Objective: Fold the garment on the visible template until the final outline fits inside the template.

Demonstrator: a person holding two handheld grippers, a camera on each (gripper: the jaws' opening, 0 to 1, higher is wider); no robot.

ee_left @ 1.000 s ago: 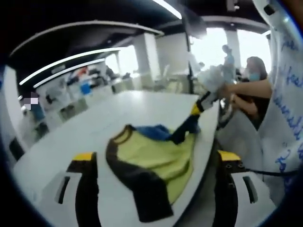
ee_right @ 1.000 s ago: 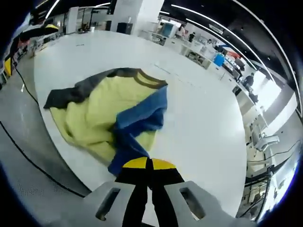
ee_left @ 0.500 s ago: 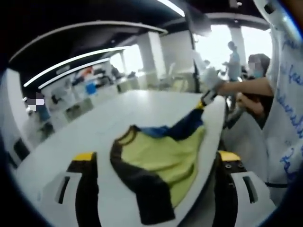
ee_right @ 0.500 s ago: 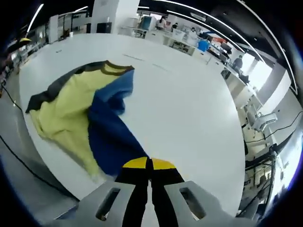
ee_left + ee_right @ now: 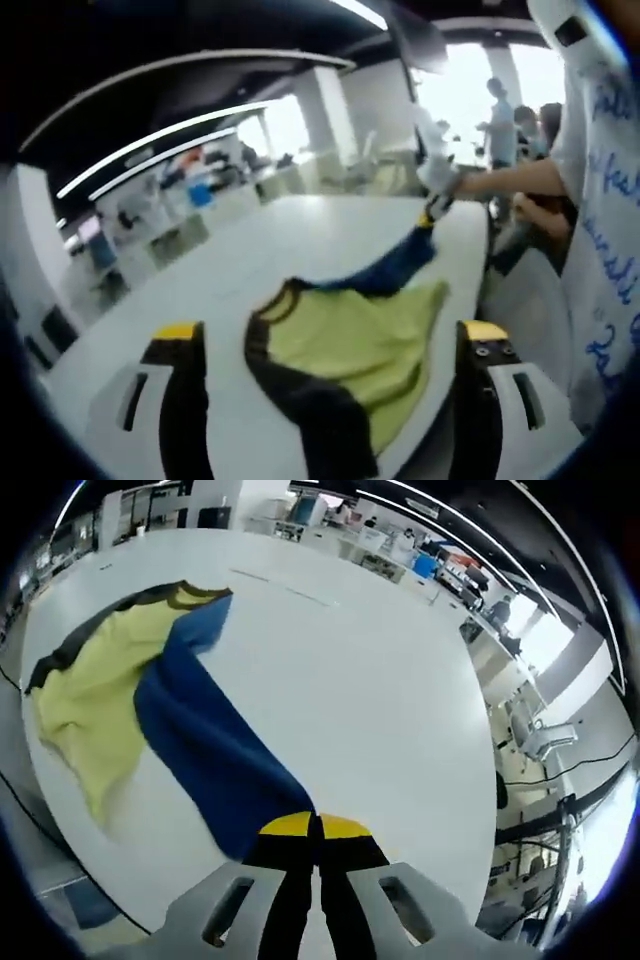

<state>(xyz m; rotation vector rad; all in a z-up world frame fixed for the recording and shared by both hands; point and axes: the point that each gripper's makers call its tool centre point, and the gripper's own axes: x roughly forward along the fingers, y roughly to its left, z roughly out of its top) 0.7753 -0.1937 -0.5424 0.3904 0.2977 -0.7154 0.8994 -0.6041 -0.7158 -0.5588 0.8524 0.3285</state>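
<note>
A yellow-green garment (image 5: 355,345) lies on the white table (image 5: 200,290), near its edge. It has a dark brown sleeve (image 5: 310,415) and a blue sleeve (image 5: 395,268). My left gripper (image 5: 330,335) stands open just before the garment, its jaws wide apart with nothing between them. My right gripper (image 5: 315,830) is shut on the end of the blue sleeve (image 5: 205,755), which runs taut from the yellow body (image 5: 85,700) at the left. From the left gripper view, the right gripper (image 5: 432,208) shows far off, holding the sleeve end above the table.
A person in a white shirt with blue writing (image 5: 605,220) stands at the table's right edge. Other people (image 5: 505,110) and office desks (image 5: 190,200) fill the background. The white table (image 5: 380,690) stretches wide beyond the garment, with chairs (image 5: 535,740) past its far edge.
My right gripper has pulled the blue sleeve out from the crumpled pile, so it now runs straight and taut. The garment's body has spread flatter. The left gripper stays open.
</note>
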